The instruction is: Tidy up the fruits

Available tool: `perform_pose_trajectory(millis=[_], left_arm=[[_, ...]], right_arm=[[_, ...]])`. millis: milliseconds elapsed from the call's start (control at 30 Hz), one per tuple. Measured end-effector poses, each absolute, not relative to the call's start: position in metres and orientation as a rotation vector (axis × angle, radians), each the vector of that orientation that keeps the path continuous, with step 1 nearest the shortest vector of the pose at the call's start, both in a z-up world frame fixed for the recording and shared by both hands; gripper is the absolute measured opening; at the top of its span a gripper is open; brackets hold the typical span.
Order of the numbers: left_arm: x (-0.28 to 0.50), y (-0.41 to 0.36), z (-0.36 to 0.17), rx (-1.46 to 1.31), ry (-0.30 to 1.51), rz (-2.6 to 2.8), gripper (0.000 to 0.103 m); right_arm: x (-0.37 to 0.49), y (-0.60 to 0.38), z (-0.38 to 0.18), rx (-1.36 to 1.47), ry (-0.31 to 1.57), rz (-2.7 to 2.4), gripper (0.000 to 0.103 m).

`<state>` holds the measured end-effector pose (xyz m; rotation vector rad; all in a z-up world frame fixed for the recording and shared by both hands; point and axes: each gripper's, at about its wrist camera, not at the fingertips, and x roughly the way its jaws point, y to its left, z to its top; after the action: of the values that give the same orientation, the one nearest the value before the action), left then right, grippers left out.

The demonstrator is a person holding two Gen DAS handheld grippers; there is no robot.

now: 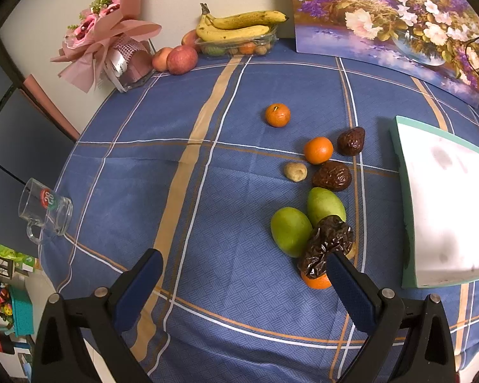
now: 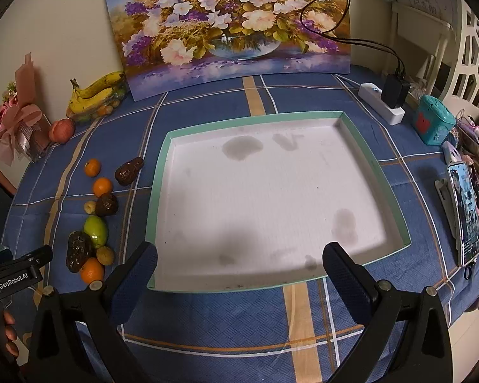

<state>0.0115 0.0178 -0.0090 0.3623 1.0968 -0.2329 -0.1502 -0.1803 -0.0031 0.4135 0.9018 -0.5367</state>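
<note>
Fingers (image 1: 140, 284) of the left gripper (image 1: 242, 287) spread wide, nothing held – same w/ right gripper (image 2: 239, 274). Loose fruits (image 1: 319, 191) sit mid-cloth, just left of the white tray (image 2: 163, 166) – all outside it.

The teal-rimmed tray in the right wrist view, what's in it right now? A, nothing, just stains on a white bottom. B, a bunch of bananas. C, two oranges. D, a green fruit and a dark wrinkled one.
A: the tray shows only a stained white bottom, and the loose fruit, such as the orange, lies on the tablecloth to its left.
</note>
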Motion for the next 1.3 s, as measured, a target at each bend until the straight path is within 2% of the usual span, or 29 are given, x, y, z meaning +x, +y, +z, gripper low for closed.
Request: perform_pose_trajectory(millis=[1300], left_arm=[[0.0143, 0.0213, -0.0112, 0.351, 1.111, -0.232, 0.103]], right_arm=[[-0.1491, -0.1811, -0.0077, 0.416, 0.923, -0.555, 0.103]])
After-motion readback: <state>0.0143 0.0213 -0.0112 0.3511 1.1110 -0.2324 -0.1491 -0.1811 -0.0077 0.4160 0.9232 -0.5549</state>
